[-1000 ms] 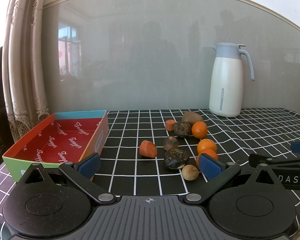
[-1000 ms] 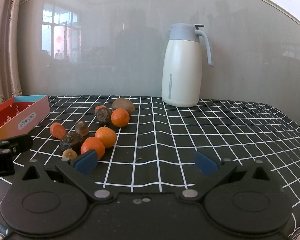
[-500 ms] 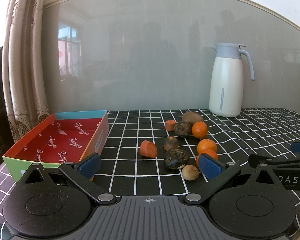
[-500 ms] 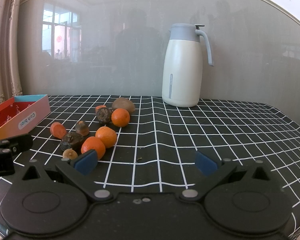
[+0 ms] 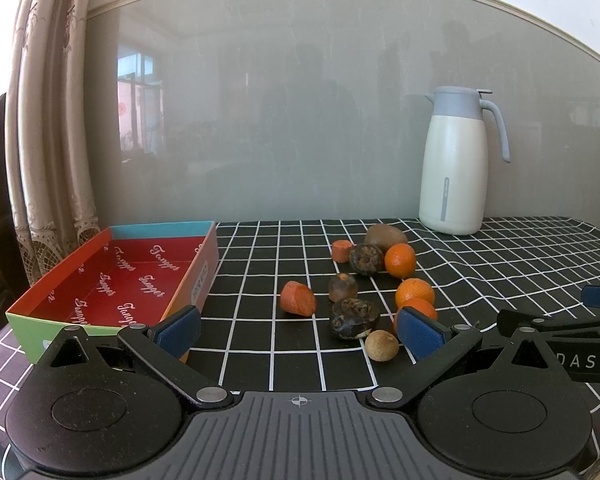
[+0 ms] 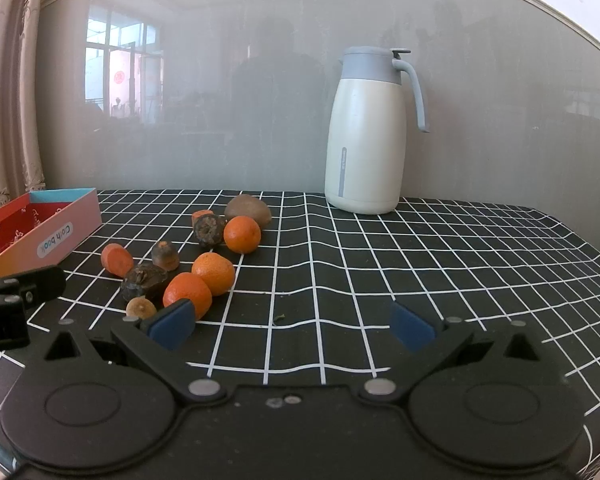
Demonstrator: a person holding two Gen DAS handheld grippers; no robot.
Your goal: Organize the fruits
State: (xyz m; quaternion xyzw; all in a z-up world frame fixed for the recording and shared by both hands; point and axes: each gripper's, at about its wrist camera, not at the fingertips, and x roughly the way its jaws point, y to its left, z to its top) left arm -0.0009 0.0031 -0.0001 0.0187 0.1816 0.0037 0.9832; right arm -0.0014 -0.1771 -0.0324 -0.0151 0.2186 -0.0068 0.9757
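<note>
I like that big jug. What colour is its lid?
The jug has a grey-blue lid; its body is cream. Best seen in the right wrist view.

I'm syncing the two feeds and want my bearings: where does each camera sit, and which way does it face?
Left wrist: on the left gripper, low over the table, facing the wall; sees the box, fruit pile, its own open fingers and the right gripper at right.
Right wrist: on the right gripper, same heading, further right; sees the jug, its open fingers, the left gripper at left.
Shared: fruit pile, jug, box, checked cloth.
</note>
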